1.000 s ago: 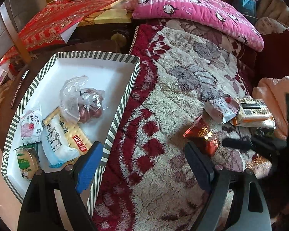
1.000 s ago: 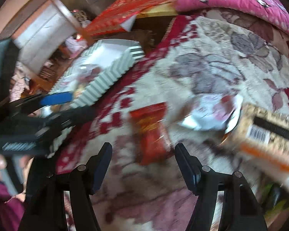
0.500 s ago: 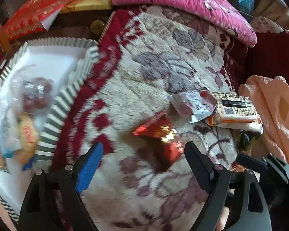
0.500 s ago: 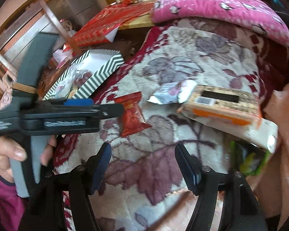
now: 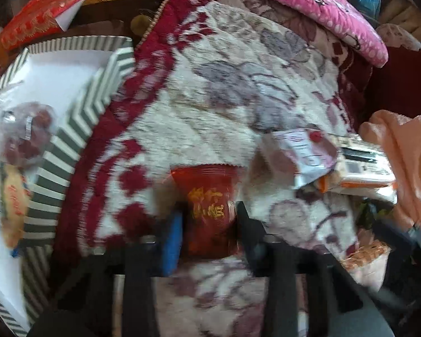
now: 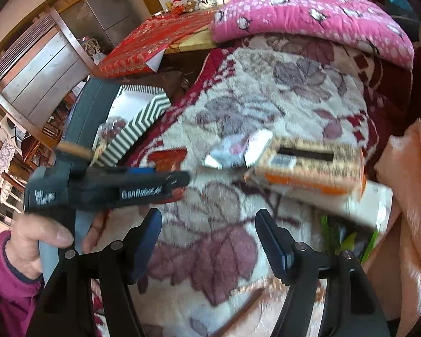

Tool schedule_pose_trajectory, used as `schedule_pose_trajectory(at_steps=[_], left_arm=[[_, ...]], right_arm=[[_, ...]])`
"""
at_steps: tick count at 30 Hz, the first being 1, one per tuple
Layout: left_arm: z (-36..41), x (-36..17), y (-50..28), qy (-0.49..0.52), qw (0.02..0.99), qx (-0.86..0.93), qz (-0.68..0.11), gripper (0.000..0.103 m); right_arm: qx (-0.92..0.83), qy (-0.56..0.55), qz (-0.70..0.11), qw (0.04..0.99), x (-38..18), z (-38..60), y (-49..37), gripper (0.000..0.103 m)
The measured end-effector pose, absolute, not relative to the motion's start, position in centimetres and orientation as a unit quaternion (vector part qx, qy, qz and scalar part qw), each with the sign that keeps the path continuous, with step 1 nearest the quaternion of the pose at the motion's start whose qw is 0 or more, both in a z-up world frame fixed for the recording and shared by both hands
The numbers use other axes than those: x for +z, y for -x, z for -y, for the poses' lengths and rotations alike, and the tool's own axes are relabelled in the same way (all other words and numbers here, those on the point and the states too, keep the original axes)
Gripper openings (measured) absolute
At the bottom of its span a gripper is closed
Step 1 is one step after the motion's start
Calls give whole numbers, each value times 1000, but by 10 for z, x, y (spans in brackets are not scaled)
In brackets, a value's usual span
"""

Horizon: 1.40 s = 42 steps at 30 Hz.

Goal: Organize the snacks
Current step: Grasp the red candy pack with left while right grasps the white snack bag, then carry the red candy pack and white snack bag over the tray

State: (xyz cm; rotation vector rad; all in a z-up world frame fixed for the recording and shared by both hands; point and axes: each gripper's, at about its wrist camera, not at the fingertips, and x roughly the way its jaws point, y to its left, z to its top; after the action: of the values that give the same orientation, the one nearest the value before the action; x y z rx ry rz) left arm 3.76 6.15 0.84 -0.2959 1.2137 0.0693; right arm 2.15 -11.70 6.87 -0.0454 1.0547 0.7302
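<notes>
Since half a second ago the left gripper [image 5: 207,224] has dropped onto the red packet [image 5: 209,196] and its jaws have narrowed from wide to flanking it closely; contact looks made, though blur prevents confirming a firm clench. Packet lies on the blanket [image 5: 210,106], between the striped box [image 5: 78,129] to the left and the white wrapper [image 5: 303,154] and cracker pack [image 6: 308,163] to the right. Right gripper [image 6: 207,241] hangs released, holding nothing. Judgement: pickup is under way; transfer to the box remains.

Floral fleece blanket [image 6: 266,90], pink quilt [image 6: 308,11], red tablecloth [image 6: 154,45], grey refrigerator [image 6: 109,14], daylight
</notes>
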Motion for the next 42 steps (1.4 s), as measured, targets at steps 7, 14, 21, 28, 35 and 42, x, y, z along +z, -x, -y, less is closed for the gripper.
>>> schedule_pose_trajectory(at_steps=[7,14,21,28,35,42], left_arm=[[-79,13,-23,120,818,28,-562,33],[-89,22,-13,107,825,32,-553,33],[-91,24,-8,104,827,33,-551,33],[-91,37,0,96,835,37,-540,33],[-92,55,10,84,847,46,-523,33],[-97,64,20,74,853,55,-513,33]], right_arm=[[288,60,-483,825,69,75,-57,74],[242,123,-523,808,34,36,-89,75],[253,108,-530,802,24,42,-89,55],[269,95,-516,808,39,50,-72,55],[277,88,-494,819,61,53,-46,55],[282,85,-480,826,73,50,-29,55]])
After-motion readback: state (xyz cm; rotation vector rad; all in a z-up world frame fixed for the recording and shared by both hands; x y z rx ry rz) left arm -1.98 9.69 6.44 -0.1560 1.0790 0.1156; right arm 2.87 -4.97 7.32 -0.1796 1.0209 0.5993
